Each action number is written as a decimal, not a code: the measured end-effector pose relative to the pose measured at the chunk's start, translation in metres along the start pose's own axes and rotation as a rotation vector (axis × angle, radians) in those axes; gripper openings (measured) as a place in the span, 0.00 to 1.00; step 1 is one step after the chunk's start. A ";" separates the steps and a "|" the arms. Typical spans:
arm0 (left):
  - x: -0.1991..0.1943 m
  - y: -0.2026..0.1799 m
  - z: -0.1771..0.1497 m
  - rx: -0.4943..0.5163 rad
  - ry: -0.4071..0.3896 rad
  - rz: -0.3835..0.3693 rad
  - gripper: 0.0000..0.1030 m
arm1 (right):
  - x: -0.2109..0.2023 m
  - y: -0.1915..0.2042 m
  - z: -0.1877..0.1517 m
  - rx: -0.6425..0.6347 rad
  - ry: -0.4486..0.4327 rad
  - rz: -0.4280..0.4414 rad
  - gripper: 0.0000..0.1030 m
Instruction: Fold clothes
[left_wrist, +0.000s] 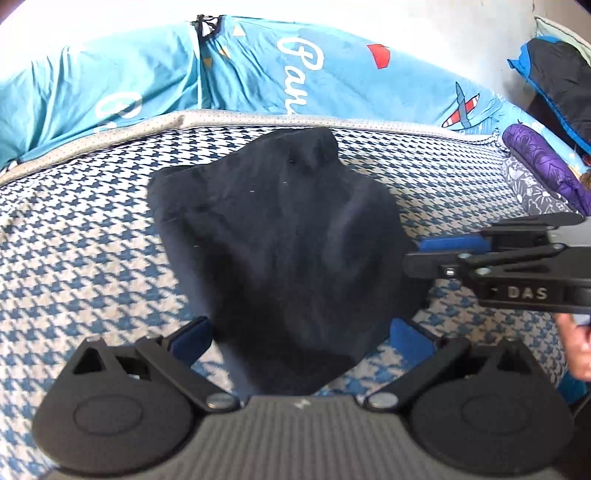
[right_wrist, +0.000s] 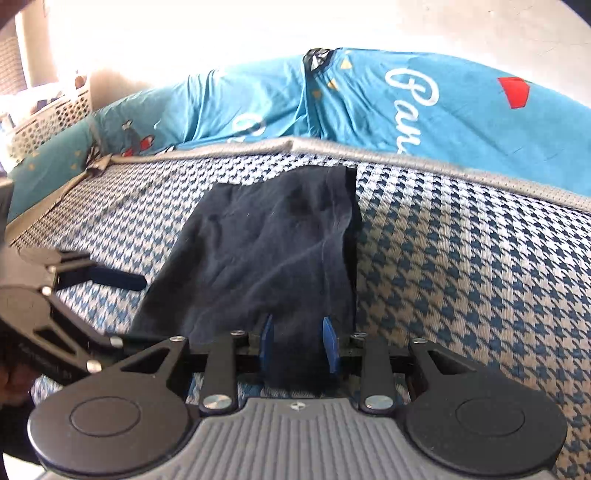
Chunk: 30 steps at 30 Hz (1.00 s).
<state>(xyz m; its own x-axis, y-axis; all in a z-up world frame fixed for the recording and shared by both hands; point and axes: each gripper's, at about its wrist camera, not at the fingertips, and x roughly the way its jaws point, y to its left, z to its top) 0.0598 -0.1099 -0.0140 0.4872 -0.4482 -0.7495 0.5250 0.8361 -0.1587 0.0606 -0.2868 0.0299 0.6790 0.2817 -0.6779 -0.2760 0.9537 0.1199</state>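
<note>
A dark navy garment (left_wrist: 280, 240) (right_wrist: 266, 251) lies folded and flat on a blue-and-white houndstooth mat (left_wrist: 92, 240) (right_wrist: 461, 258). My left gripper (left_wrist: 303, 339) is wide open, its blue pads on either side of the garment's near end without touching it. One of its fingers (right_wrist: 118, 278) shows at the garment's left edge in the right wrist view. My right gripper (right_wrist: 298, 345) (left_wrist: 415, 256) sits at the garment's other near corner. Its pads stand a narrow gap apart with fabric lying slack in the gap.
A turquoise printed sheet (left_wrist: 258, 74) (right_wrist: 443, 110) is bunched along the mat's far edge. A purple patterned cloth (left_wrist: 543, 166) and a black-and-blue item (left_wrist: 561, 85) lie at the far right. A white perforated basket (right_wrist: 55, 114) stands far left. A person's hand (left_wrist: 576, 343) holds the right gripper.
</note>
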 end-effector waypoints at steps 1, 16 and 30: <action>0.003 -0.002 -0.001 0.007 0.006 0.002 1.00 | 0.005 -0.002 0.001 0.015 0.009 0.008 0.28; 0.013 0.003 -0.006 0.026 0.095 0.031 1.00 | 0.002 -0.014 0.006 0.043 0.044 -0.045 0.30; 0.020 0.016 0.007 -0.092 0.060 0.054 1.00 | 0.032 0.003 0.034 -0.033 -0.061 -0.005 0.30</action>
<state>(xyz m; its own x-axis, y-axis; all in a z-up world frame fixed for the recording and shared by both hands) 0.0826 -0.1073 -0.0268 0.4685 -0.3845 -0.7955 0.4318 0.8851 -0.1735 0.1047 -0.2711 0.0327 0.7200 0.2840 -0.6332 -0.2940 0.9513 0.0924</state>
